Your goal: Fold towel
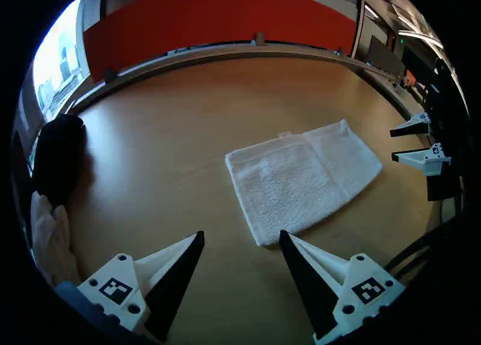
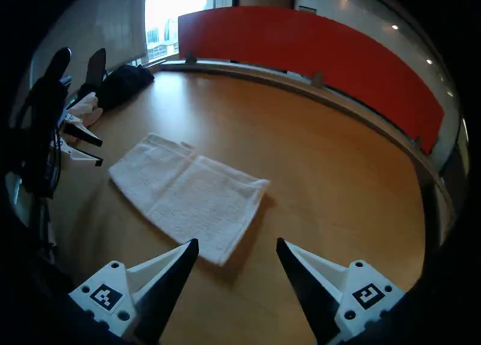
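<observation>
On the table (image 1: 168,140): towel (image 1: 303,177) folded | left gripper (image 1: 242,240), right gripper (image 2: 236,246): jaws wide, empty | dark bag (image 1: 57,152), perhaps, far corner

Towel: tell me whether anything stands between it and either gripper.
Nothing visible does. Only bare table lies between the towel and the left gripper, and likewise the right gripper. The dark bundle sits aside at the table's edge.

Wood table (image 1: 180,134) w/ red divider (image 1: 210,14) behind; black bundle (image 1: 57,152) by window (image 1: 57,68).

Low opposed views across one shared towel (image 1: 303,180)
</observation>
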